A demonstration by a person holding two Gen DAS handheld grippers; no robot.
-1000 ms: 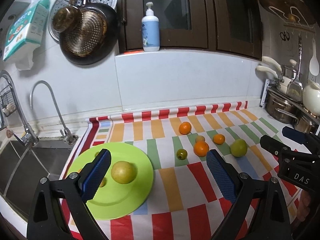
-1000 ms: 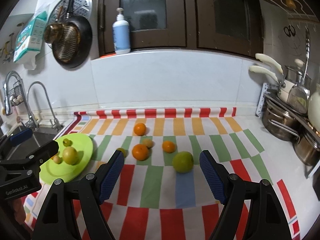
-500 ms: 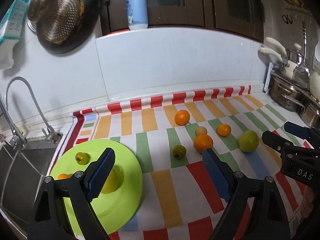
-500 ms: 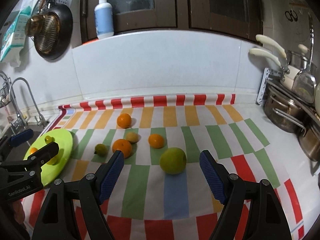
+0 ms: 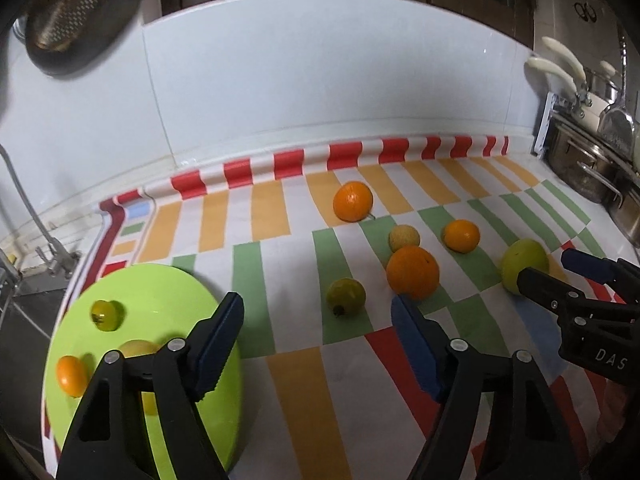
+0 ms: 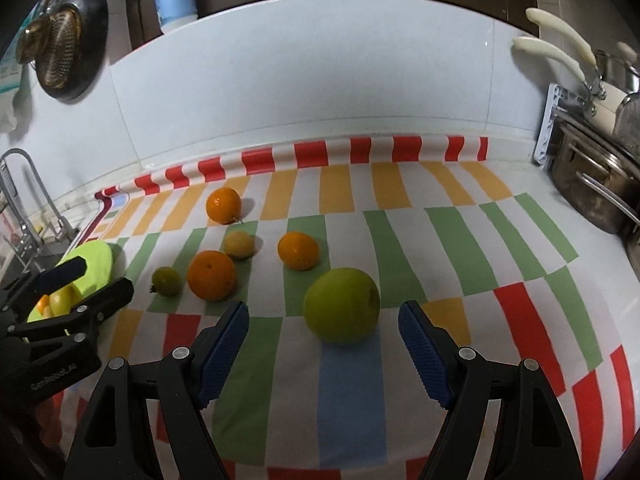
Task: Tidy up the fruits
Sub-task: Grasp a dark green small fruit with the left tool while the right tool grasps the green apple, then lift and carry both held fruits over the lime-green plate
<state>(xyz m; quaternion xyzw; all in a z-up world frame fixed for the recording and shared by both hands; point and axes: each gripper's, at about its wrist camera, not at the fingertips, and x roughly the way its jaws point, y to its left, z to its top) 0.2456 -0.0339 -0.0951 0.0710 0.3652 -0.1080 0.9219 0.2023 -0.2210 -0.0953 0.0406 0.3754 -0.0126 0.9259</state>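
Three fruits [image 5: 105, 315] lie on the green plate [image 5: 168, 292]; six remain on the striped counter [image 6: 400, 240]. Right gripper [image 6: 323, 343] is wide, empty, the green apple [image 6: 341, 305] nearest between its jaws (likely next). Left gripper [image 5: 316, 340] is wide, empty, beside the plate.

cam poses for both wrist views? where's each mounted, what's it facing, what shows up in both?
Left wrist: sits behind the open left gripper, facing the striped counter mat and white backsplash; green plate lower left; right gripper enters at right.
Right wrist: sits behind the open right gripper, facing the same mat, green apple just ahead of its fingers; left gripper enters at left, in front of the plate.
Shared: apple, large orange, plate, both grippers.
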